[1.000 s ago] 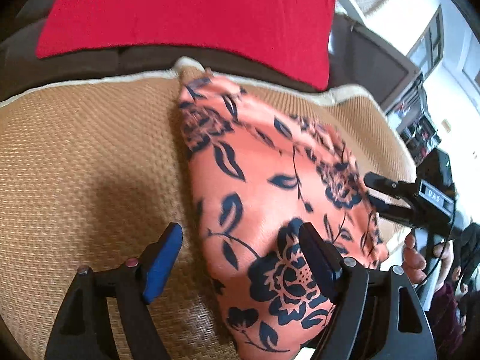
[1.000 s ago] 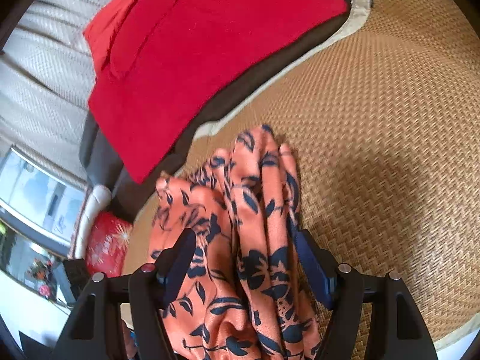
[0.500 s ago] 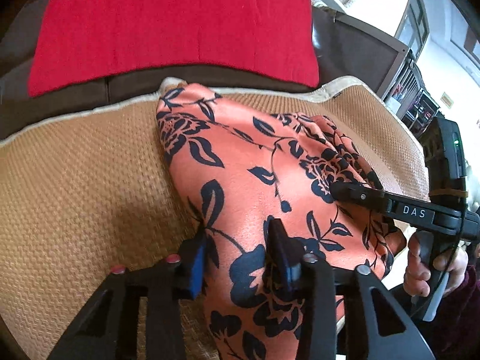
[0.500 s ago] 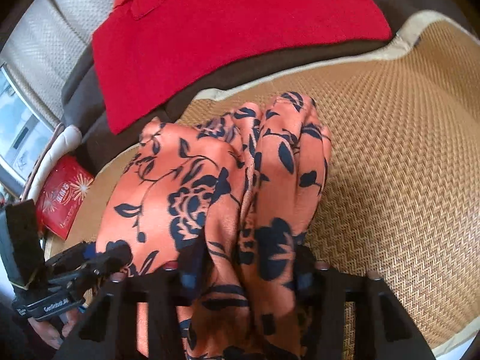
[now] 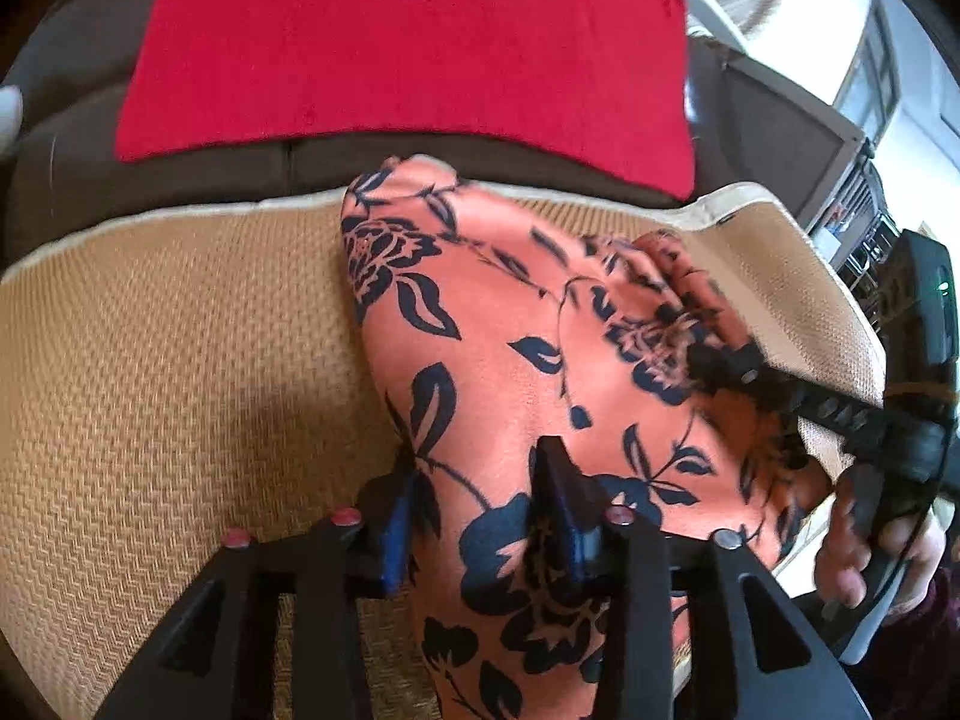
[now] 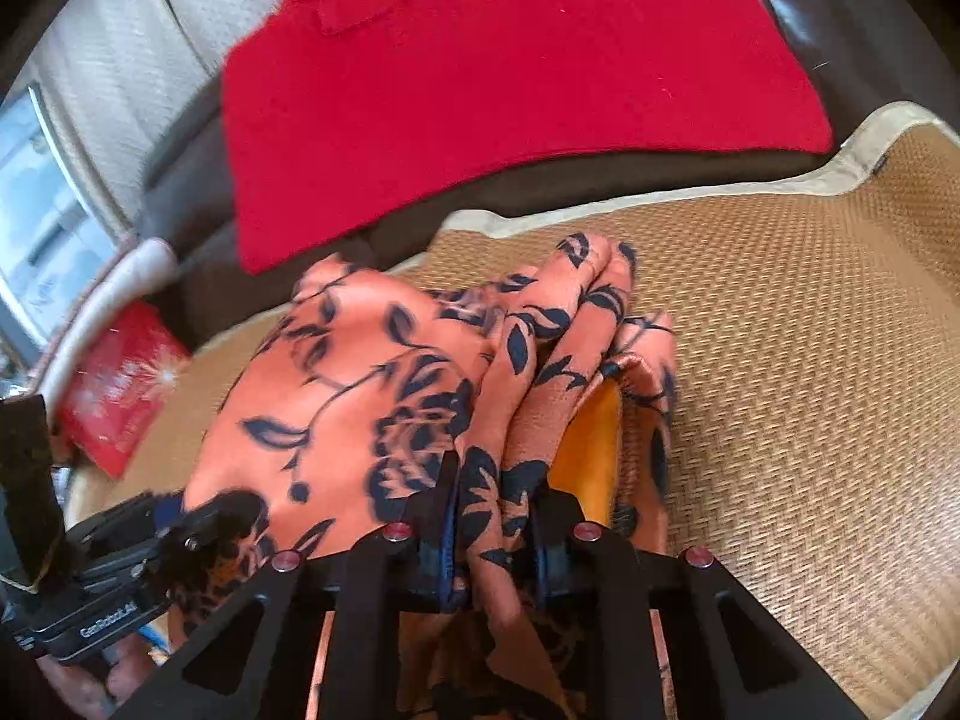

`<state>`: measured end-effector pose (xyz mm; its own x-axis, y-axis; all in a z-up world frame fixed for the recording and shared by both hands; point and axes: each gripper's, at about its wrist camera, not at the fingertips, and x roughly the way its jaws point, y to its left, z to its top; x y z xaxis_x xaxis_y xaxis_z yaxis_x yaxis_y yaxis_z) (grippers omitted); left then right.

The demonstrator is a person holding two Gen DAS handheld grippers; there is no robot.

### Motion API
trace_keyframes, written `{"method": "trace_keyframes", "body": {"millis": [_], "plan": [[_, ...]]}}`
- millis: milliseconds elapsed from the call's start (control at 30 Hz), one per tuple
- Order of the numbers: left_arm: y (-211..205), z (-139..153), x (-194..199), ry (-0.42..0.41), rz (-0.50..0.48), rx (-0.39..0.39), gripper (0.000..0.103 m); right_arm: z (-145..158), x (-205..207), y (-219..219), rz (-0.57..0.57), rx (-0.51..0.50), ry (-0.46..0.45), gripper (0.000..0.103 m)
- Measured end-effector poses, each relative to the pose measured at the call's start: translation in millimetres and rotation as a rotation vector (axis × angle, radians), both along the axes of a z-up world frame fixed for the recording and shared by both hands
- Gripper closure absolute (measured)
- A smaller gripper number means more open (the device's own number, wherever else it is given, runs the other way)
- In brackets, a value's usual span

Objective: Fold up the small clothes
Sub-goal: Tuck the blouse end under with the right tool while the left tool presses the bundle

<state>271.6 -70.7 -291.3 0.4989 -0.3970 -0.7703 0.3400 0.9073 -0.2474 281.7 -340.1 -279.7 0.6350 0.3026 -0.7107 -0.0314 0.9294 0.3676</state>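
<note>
Both grippers, wide apart around the cloth a second ago, now stand close on it, and the cloth is bunched higher toward the mat's far edge.

Left wrist view: the left gripper (image 5: 480,516) has a fold of the orange flowered cloth (image 5: 510,330) between its blue-padded fingers (image 5: 393,531); its jaws are opening a little, yet the pads press the fabric on both sides. The cloth lies on the woven mat (image 5: 150,360), running from the near edge up to the far edge, where its tip overlaps the pale border. Near the mat's right edge the right gripper (image 5: 720,366) bites into the cloth's right side, a hand (image 5: 870,546) around its handle. Beyond the far edge a red cloth (image 5: 408,42) lies on the brown sofa (image 5: 60,168).

Right wrist view: the right gripper (image 6: 495,534) is closing on a thick gathered ridge of the cloth (image 6: 360,396), with the pads tight against it. The left gripper (image 6: 198,522) grips the cloth's left side near the mat's (image 6: 810,360) left edge. A red packet (image 6: 120,390) sits beyond that edge.
</note>
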Motion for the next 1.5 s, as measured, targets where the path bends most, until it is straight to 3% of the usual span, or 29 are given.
{"method": "trace_keyframes", "body": {"millis": [100, 133, 167, 200, 300, 433, 600, 800, 900, 933, 1067, 1300, 1500], "plan": [[-1.3, 0.3, -3.7, -0.024, 0.015, 0.049, 0.036, -4.8, -1.4, -25.1, -0.058, 0.083, 0.038, 0.068], [-2.9, 0.4, -5.2, -0.031, 0.019, 0.063, 0.032, -5.3, -2.2, -32.6, -0.083, 0.091, 0.04, 0.054], [-4.4, 0.3, -6.6, -0.035, 0.017, 0.072, 0.032, -5.0, -3.7, -38.0, -0.102, 0.096, 0.037, 0.031], [-5.2, -0.2, -6.5, -0.036, 0.013, 0.079, 0.031, -3.9, -6.8, -45.5, -0.131, 0.105, 0.021, 0.025], [-12.9, -0.1, -8.2, -0.046, 0.003, 0.101, 0.03, -2.8, -12.0, -64.8, -0.149, 0.194, -0.02, 0.022], [-26.6, -1.3, -10.6, -0.062, -0.012, 0.121, 0.03, -23.2, 3.7, -64.5, -0.096, 0.267, 0.078, 0.022], [-35.5, -7.3, 2.1, -0.056, -0.01, 0.115, 0.03, -45.1, 18.4, -47.8, -0.014, 0.273, 0.159, 0.021], [-43.8, -12.6, 11.8, -0.052, 0.004, 0.113, 0.03, -43.0, 16.8, -25.9, 0.045, 0.245, 0.136, 0.026], [-45.7, -13.4, 17.1, -0.047, 0.018, 0.109, 0.03, -42.9, 17.0, -20.3, 0.047, 0.217, 0.127, 0.039], [-45.6, -13.4, 17.8, -0.045, 0.024, 0.106, 0.03, -42.4, 17.6, -17.6, 0.048, 0.207, 0.124, 0.049], [-41.6, -10.4, 13.5, -0.052, 0.039, 0.105, 0.03, -40.2, 21.9, -7.0, 0.059, 0.17, 0.106, 0.057], [-36.0, 0.9, 6.8, -0.117, 0.061, 0.114, 0.052, -29.4, 18.8, 4.7, 0.047, 0.124, 0.044, 0.064], [-24.8, 10.3, 3.6, -0.145, 0.105, 0.106, 0.055, -13.7, 22.5, 15.4, 0.038, 0.135, -0.027, 0.066]]}}
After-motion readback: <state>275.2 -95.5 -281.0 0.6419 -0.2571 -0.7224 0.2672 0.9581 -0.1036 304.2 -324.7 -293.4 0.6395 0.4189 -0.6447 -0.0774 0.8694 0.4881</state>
